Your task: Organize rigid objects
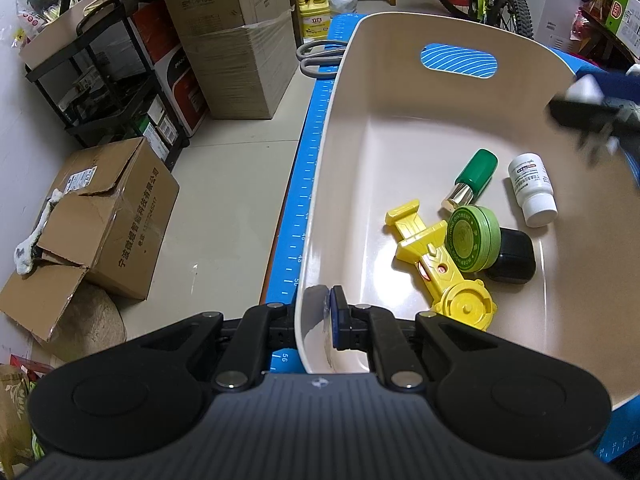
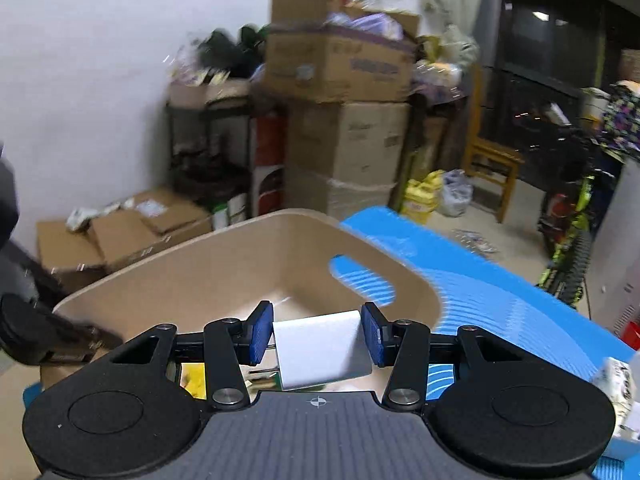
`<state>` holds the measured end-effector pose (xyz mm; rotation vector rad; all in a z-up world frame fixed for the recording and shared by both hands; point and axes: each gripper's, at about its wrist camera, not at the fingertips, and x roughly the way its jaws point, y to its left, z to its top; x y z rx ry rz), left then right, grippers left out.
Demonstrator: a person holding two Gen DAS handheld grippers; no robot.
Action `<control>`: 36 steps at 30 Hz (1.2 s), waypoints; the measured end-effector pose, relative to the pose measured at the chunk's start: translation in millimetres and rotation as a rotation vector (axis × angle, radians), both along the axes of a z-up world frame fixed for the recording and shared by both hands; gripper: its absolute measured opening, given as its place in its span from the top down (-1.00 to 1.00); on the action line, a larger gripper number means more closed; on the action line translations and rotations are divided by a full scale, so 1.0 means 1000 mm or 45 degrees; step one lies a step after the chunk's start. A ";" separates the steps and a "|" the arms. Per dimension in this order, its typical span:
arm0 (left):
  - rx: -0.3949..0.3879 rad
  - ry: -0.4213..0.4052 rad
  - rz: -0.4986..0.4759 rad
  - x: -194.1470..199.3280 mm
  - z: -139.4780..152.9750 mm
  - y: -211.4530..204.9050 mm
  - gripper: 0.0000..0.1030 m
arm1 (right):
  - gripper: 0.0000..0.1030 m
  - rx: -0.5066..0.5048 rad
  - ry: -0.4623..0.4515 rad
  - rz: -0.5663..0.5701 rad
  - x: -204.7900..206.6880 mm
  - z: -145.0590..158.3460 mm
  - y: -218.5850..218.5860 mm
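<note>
The left gripper (image 1: 316, 322) is clamped on the near rim of a beige plastic basin (image 1: 344, 120), one blue pad inside the wall and the other outside it. Just beyond, on the basin floor, lies a yellow plastic toy launcher (image 1: 436, 264) with a round end toward the camera. Touching its far side, a green round tin (image 1: 474, 239) stands on edge, its lid ringed with the words "SOOTHING OINTMENT"; it leans against a black rounded case (image 1: 514, 256). Farther in lie a green-capped tube with a gold collar (image 1: 472, 178) and, just beside it, a white pill bottle (image 1: 532, 188) whose label is too small to read. The basin sits on a blue mat (image 1: 310, 184) printed with a ruler scale showing 56 near the gripper. Past the basin's far corner, gray-handled scissors (image 1: 316, 56) rest on the mat, and behind them stands a yellow jug (image 1: 316, 14) with Chinese characters. On the floor, a torn cardboard box (image 1: 108, 216) bears printed Chinese text. In the right wrist view, the right gripper (image 2: 318, 336) hangs above the basin with its blue pads apart on either side of a white charger plug (image 2: 320, 350); a narrow gap shows at each side, so whether they grip it cannot be told.
</note>
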<state>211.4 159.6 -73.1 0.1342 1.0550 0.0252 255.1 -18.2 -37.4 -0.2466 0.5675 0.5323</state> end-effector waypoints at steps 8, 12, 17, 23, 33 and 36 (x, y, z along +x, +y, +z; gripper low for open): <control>0.002 -0.002 -0.001 0.000 0.000 0.000 0.74 | -0.04 -0.162 0.136 0.102 -0.004 -0.033 0.053; 0.008 -0.003 -0.001 0.000 0.000 0.000 0.73 | -0.04 -0.245 0.206 0.108 -0.001 -0.045 0.070; 0.008 -0.004 0.005 0.000 0.001 -0.001 0.73 | -0.04 -0.332 0.252 0.099 0.002 -0.049 0.076; 0.011 -0.005 0.010 -0.001 0.002 -0.002 0.73 | -0.10 -0.290 0.281 0.071 0.005 -0.046 0.071; 0.007 -0.038 0.037 -0.008 0.017 -0.001 0.74 | -0.22 -0.162 0.250 -0.026 -0.007 -0.018 0.045; 0.027 -0.076 0.038 -0.012 0.029 -0.004 0.78 | -0.26 -0.132 0.236 -0.083 -0.012 -0.006 0.030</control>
